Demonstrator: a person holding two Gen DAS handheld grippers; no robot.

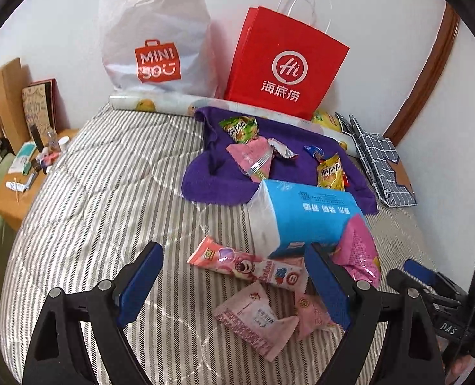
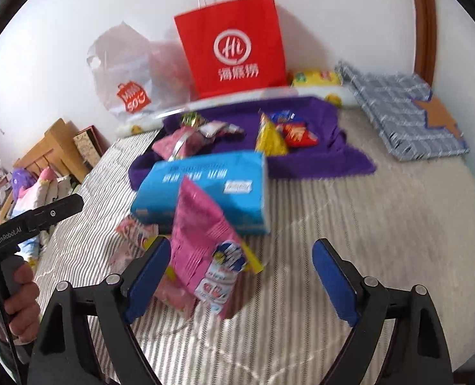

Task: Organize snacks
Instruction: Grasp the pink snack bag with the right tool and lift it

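Observation:
Several snack packets lie on a striped bed (image 1: 109, 192). My left gripper (image 1: 234, 276) hangs open above a long pink bear-print packet (image 1: 247, 264) and a pale pink sachet (image 1: 256, 317), gripping neither. A pink snack bag (image 2: 202, 240) leans against a blue tissue pack (image 2: 205, 186); my right gripper (image 2: 242, 276) stands open around its lower end, pads apart from it. More snacks rest on a purple towel (image 1: 205, 179): a green packet (image 1: 240, 128), a pink one (image 1: 253, 157), a yellow one (image 1: 330, 173). The right gripper also shows in the left wrist view (image 1: 410, 272).
A red paper bag (image 1: 285, 67) and a white plastic shopping bag (image 1: 157, 38) stand against the wall behind a rolled sheet (image 1: 160, 104). Folded checked fabric (image 1: 378, 160) lies at the right. A cluttered wooden bedside table (image 1: 28, 166) is at the left. A hand (image 2: 19, 301) holds the left gripper's handle.

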